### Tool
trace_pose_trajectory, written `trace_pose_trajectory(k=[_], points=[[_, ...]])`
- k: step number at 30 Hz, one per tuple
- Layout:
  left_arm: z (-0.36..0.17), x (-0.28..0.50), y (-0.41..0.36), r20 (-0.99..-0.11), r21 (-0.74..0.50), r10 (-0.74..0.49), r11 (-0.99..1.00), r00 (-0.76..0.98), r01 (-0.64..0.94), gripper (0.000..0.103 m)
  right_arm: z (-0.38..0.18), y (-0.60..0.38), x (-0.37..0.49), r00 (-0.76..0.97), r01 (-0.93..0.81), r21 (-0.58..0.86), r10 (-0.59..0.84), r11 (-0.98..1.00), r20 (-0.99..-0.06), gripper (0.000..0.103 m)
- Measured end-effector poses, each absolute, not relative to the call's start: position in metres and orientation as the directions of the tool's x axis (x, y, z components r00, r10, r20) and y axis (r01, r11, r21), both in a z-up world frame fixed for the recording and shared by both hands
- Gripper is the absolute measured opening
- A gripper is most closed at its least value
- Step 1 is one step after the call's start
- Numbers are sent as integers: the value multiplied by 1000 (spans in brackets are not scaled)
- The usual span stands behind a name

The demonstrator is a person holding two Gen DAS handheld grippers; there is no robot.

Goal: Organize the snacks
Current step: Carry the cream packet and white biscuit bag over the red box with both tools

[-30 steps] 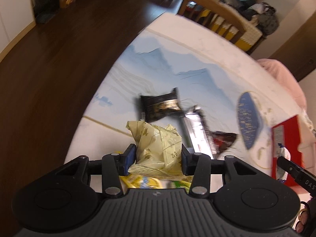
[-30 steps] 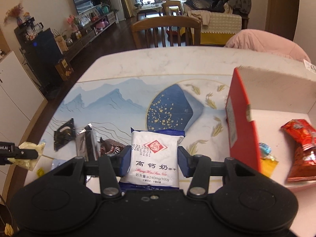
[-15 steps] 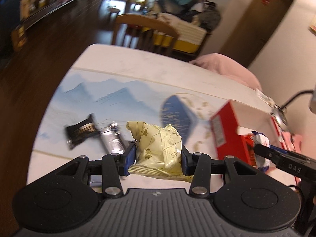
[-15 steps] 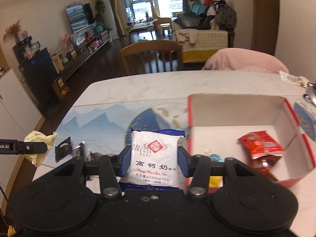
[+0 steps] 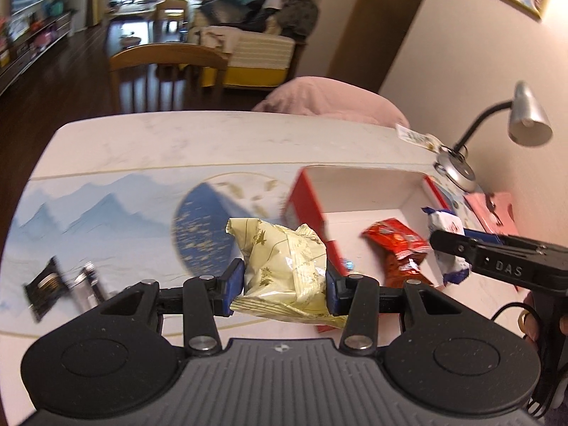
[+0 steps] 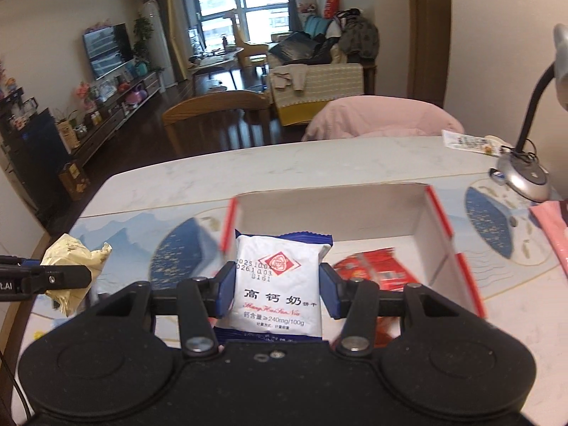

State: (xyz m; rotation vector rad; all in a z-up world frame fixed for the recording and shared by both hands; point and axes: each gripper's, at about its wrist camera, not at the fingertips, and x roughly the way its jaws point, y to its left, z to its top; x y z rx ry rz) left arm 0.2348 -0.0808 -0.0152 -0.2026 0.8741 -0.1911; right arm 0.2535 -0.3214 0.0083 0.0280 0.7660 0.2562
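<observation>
My left gripper is shut on a pale yellow snack packet, held in the air just left of the red-and-white cardboard box. My right gripper is shut on a white and blue biscuit packet, held over the box; the same packet shows at the right in the left wrist view. A red snack bag lies on the box floor. The yellow packet also appears at the far left in the right wrist view.
Dark snack wrappers lie on the patterned table mat at the left. A silver desk lamp stands at the table's far right beside a pink item. A wooden chair and a pink-covered chair stand behind the table.
Both grippers have risen and swung to the right toward the box with their packets still held. The dark wrappers have slid to the left edge of the left wrist view.
</observation>
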Motion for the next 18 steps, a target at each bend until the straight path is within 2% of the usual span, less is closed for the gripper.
trace_pose_trajectory(k=[10,18], points=[[-34,273,-159,-775,-191,-265,964,574,187,44,-15,-379,283,674,-157,106,185,982,-715,48],[-55,318,-197,-816,-133,-226,969,532,207,44,-40,-403,294,630,-166,86,173,982,-757,48]])
